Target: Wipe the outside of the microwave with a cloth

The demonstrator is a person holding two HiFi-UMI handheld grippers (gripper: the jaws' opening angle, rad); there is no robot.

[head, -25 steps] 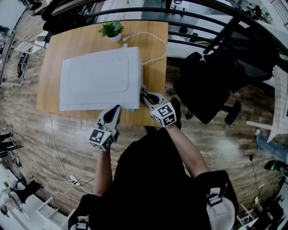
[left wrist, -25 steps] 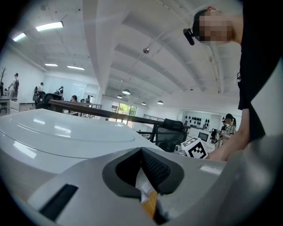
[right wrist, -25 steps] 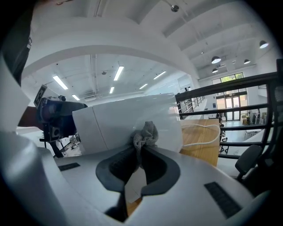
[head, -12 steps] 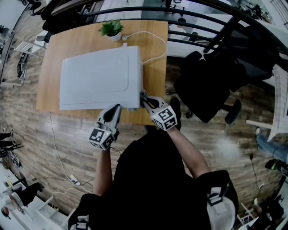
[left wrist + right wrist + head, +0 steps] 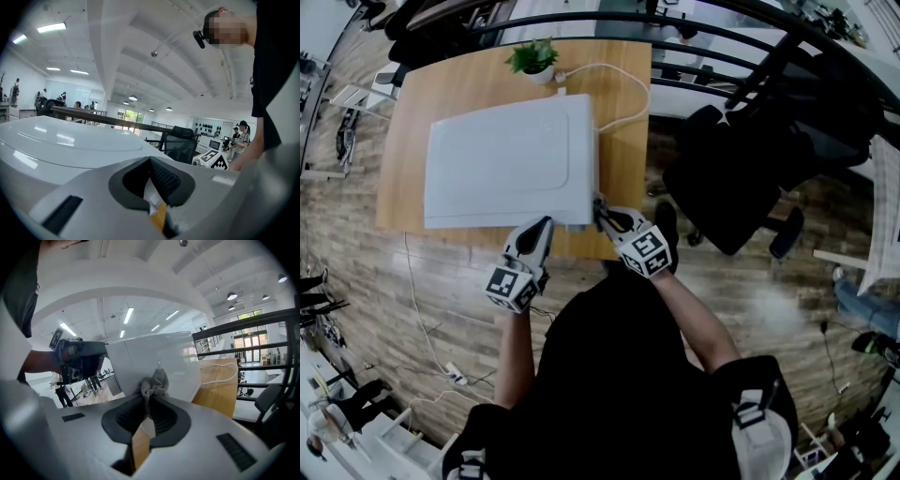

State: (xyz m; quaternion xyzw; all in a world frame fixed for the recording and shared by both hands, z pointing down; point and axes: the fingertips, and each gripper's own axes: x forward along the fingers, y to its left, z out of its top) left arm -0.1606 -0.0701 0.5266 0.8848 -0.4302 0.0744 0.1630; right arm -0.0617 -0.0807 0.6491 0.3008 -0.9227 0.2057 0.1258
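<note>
A white microwave (image 5: pixel 506 159) stands on a wooden table (image 5: pixel 623 159), seen from above. My right gripper (image 5: pixel 602 208) is at the microwave's right side, close to its near corner. It is shut on a crumpled grey cloth (image 5: pixel 154 380), which presses against the white side panel (image 5: pixel 159 355). My left gripper (image 5: pixel 542 225) rests at the microwave's near edge, a little left of that corner. Its jaws stand shut with nothing between them (image 5: pixel 151 161), and the microwave's top (image 5: pixel 61 140) spreads out beyond them.
A small potted plant (image 5: pixel 532 61) sits at the table's far edge. A white cable (image 5: pixel 623 84) loops across the bare wood to the right of the microwave. A black office chair (image 5: pixel 741 178) stands to the table's right.
My right gripper has slid the cloth a little along the microwave's right side toward the near corner. The left gripper has stayed put.
</note>
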